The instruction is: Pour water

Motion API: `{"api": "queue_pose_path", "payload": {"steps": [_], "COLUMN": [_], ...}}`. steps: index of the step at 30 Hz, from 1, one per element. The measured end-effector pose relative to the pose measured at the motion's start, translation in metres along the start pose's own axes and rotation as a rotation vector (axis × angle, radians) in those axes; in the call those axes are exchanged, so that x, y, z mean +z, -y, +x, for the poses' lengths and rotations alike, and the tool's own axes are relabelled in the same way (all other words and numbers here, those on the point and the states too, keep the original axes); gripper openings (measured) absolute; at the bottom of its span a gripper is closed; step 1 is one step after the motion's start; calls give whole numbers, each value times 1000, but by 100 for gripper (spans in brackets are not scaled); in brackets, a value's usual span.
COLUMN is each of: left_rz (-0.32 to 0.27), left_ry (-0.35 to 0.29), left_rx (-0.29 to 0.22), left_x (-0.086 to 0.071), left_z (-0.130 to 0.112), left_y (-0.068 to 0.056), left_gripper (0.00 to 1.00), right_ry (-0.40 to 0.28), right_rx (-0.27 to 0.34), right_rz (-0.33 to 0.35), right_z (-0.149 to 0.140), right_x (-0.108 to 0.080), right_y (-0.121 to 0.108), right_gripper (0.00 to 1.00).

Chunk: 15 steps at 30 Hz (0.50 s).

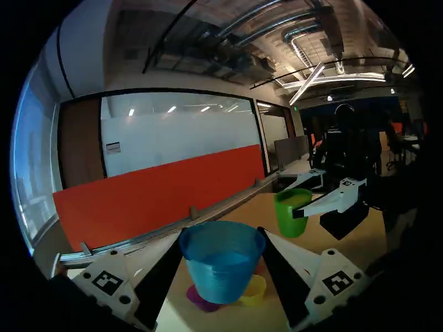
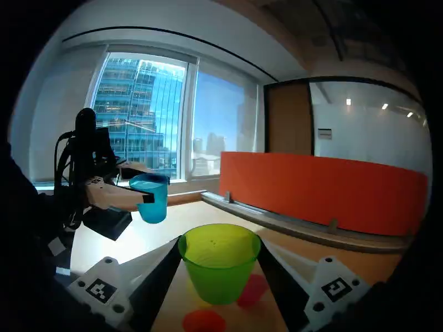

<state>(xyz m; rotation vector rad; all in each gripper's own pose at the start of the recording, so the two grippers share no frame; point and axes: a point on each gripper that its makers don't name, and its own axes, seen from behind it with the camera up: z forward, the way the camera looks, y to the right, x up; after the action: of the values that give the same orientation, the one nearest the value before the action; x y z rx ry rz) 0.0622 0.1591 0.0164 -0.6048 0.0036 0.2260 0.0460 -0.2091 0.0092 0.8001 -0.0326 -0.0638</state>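
left gripper (image 1: 221, 232): jaws pinching the blue cup (image 1: 222, 268), one finger pressed on each side of it, just under the rim

blue cup: sits upright right between the left jaws, open top facing up. A lighter band inside looks like water partway up, but I wouldn't swear to it

right gripper (image 2: 220, 240): same deal, jaws clamped on the green cup (image 2: 220, 265), a finger tight against either side

green cup: upright between the right jaws, rim level. Can't really tell from here whether there's anything in it

seen from the left gripper view: the right gripper (image 1: 288, 195) is out ahead of the left jaws and off to their right side, with the green cup (image 1: 290, 213) in its fingers, well apart from the blue one

seen from the right gripper view: the left gripper (image 2: 145, 185) is ahead of the right jaws and off to their left, with the blue cup (image 2: 152, 202) in its grip

table (image 1: 252, 213): pale wood, below and beyond both pairs of jaws

coloured bits: a purple thing (image 1: 200, 300) and a yellow thing (image 1: 253, 290) lie on the table just under the left jaws, half hidden by the blue cup. Red patches (image 2: 252, 288) show under the right jaws. Too blurry to say what any of them are

background: an orange panel (image 2: 332, 188) runs along the far edge of the table
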Motion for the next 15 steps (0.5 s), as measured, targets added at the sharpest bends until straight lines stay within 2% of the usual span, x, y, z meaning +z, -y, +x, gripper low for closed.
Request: {"api": "queue_pose_path", "payload": {"steps": [15], "left_rz": [45], "left_ry": [-22], "left_rx": [205], "left_x": [4], "left_z": [25], "left_y": [0], "left_gripper": [90], "right_ry": [17], "right_rx": [-10], "right_rz": [94], "right_z": [-10], "right_x": [15], "right_y": [33], "right_gripper": [93]}}
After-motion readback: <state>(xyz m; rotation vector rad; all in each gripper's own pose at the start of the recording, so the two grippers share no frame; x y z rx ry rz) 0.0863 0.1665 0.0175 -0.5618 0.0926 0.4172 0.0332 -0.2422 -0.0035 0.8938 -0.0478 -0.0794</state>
